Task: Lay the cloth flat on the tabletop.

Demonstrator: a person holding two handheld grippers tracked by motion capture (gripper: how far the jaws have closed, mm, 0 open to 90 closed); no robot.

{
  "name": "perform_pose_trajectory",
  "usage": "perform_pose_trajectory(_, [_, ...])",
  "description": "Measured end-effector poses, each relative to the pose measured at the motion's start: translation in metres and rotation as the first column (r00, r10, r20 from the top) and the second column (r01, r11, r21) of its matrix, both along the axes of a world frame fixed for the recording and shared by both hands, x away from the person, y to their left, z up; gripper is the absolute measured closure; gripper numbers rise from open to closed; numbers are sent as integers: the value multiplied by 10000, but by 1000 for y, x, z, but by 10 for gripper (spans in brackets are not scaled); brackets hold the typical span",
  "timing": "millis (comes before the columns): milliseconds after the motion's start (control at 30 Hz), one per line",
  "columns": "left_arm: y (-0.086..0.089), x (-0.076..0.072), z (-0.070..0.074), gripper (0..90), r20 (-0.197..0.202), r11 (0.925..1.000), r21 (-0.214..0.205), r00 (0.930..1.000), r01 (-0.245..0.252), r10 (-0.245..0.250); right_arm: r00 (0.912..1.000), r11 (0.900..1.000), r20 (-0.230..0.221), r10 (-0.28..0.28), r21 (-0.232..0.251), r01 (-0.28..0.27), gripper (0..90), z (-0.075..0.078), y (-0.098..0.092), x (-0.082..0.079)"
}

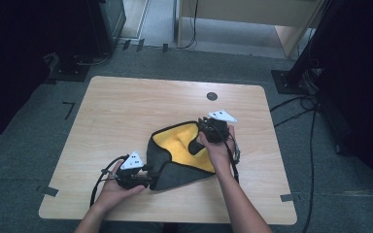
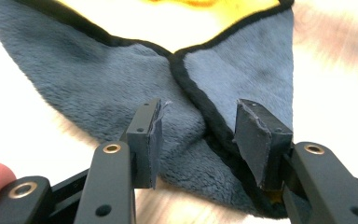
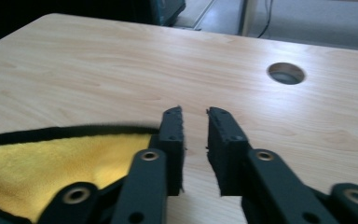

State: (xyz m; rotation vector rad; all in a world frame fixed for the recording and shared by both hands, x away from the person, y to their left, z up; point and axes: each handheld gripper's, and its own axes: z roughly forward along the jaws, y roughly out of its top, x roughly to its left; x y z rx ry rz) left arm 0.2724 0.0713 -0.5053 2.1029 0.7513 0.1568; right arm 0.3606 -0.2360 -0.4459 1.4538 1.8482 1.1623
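A cloth (image 1: 177, 171), grey outside and yellow inside, lies loosely folded near the table's front middle. My left gripper (image 1: 149, 175) is at its near-left corner. In the left gripper view the left gripper (image 2: 200, 109) has its jaws apart, with the black-hemmed grey cloth (image 2: 98, 79) lying between them and a gap at each pad. My right gripper (image 1: 204, 121) hovers at the cloth's far-right edge. In the right gripper view the right gripper (image 3: 195, 112) shows a narrow gap with only bare wood behind it, and the yellow lining (image 3: 51, 158) sits to its lower left.
The wooden table (image 1: 126, 107) has a round cable hole (image 1: 212, 96) near its far edge, also visible as a hole (image 3: 286, 73) ahead of the right jaws. Black stands and cables (image 1: 301, 104) lie on the grey carpet around the table.
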Motion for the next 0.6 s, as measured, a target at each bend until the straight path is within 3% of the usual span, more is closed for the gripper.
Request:
perform_pose_trajectory(100, [3,6,1,522,18,9961,-238,9964,-847,847,9997,9996,-12,253,113,-253,682,0,-7,-6])
perform_pose_trajectory(233, [5,13,1,553,-158,9759,-227,9761,-2171,2167,9955,9955,-71,941,115,-940,666,-4,-7,-19])
perform_pose_trajectory(367, [1,14,0,574,-64,9691,-108,9692,-2464,2464,9876,9869,-465,1502,670,-1469,594,-11,-5,-29])
perform_pose_trajectory(433, [-2,13,0,580,55,9704,-86,9704,-2414,2414,9828,9769,-583,1755,1338,-1665,471,-14,-4,-35])
perform_pose_trajectory(467, [-4,12,0,589,165,9708,-14,9707,-2398,2398,9819,9755,-678,1768,1449,-1657,434,-15,-2,-38])
perform_pose_trajectory(533, [-8,10,0,590,407,9712,164,9707,-2376,2368,9778,9719,-772,1948,1498,-1818,428,-20,4,-46])
perform_pose_trajectory(600, [-13,8,-2,598,683,9673,524,9672,-2482,2445,9664,9644,-852,2427,1287,-2308,448,-27,12,-54])
